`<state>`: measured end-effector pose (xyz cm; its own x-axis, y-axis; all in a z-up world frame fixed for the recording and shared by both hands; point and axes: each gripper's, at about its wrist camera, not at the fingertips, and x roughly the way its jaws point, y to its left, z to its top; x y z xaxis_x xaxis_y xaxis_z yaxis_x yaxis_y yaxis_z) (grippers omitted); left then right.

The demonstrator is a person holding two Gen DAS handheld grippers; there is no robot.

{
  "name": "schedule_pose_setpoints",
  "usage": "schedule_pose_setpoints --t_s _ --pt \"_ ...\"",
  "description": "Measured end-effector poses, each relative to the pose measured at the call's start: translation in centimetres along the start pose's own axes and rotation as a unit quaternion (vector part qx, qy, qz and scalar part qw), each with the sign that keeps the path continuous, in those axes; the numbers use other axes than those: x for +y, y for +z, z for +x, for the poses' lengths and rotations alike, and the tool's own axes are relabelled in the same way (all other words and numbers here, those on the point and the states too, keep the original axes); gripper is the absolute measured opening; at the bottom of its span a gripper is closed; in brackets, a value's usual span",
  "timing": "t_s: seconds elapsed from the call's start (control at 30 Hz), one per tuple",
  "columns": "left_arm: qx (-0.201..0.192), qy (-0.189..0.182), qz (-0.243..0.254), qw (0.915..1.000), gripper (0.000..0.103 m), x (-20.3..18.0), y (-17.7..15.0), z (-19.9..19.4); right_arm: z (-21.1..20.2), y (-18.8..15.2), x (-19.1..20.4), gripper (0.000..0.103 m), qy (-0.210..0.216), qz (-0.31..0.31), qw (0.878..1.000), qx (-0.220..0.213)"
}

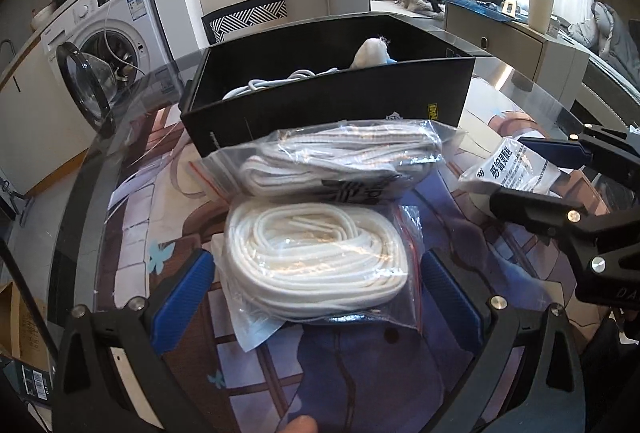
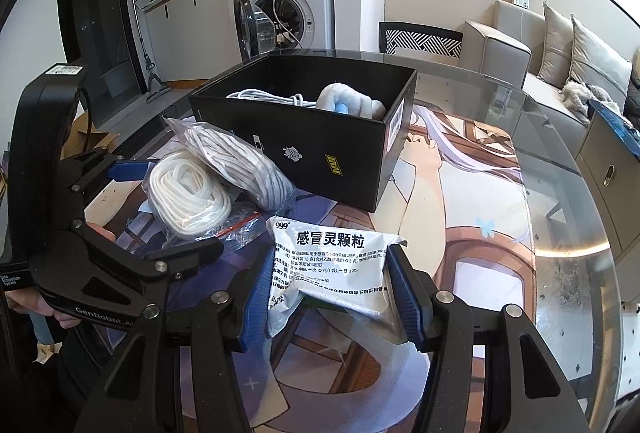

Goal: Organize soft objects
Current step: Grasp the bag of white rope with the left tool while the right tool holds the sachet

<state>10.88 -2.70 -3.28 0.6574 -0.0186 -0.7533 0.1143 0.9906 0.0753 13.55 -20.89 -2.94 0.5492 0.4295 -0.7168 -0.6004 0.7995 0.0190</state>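
Here the left gripper (image 1: 316, 293) stands wide, its fingers on either side of the bag of white cord (image 1: 316, 265) without pressing it, near the table's (image 2: 560, 233) front edge. The striped bag (image 1: 340, 161) leans on the black box (image 1: 320, 101). Rightward, the right gripper (image 2: 332, 293) clasps the medicine packet (image 2: 332, 265); bare tabletop lies beyond.

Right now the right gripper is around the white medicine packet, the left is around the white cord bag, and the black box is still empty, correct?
Not quite: the black box is not empty. The right wrist view shows a white cable and a plush toy inside. The rest holds: the right gripper brackets the medicine packet, and the left gripper brackets the white cord bag.
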Motion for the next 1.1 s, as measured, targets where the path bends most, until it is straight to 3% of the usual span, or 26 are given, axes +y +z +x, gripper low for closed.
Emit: schedule_pose_setpoints --t_s 0.1,0.33,1.1 --pt "-0.005 -0.002 0.004 1.0000 0.100 -0.1 -0.1 -0.3 0.0 0.0 0.0 0.056 0.000 0.000 1.000 0.000" --pt "-0.015 -0.025 0.005 0.9996 0.072 0.2 -0.4 -0.9 -0.1 0.0 0.0 0.056 0.000 -0.003 1.000 -0.004" --pt "-0.078 -0.035 -0.025 0.9960 0.070 2.0 0.6 -5.1 -3.1 0.8 1.4 0.056 0.004 -0.017 0.999 -0.047"
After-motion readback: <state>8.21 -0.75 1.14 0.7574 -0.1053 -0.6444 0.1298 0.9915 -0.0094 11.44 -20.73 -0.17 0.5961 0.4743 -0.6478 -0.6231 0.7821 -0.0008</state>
